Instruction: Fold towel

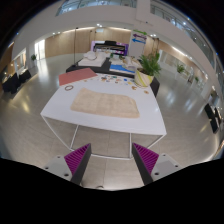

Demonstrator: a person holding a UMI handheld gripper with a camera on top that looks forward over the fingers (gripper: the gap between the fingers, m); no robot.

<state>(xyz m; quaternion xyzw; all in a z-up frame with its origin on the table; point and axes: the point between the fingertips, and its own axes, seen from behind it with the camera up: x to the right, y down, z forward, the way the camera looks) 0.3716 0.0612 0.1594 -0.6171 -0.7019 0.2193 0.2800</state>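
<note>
A beige towel [105, 103] lies spread flat on a white table [70, 117], well beyond my fingers. My gripper [112, 158] is open and empty, held over the floor short of the table's near edge. Its two fingers with magenta pads [77, 158] stand wide apart, with only grey floor between them.
On the table behind the towel lie a reddish-brown cloth [76, 75], a small ring [68, 87] and some small items [128, 84]. A potted plant [148, 68] and more tables with objects [105, 60] stand farther back. Open floor surrounds the table.
</note>
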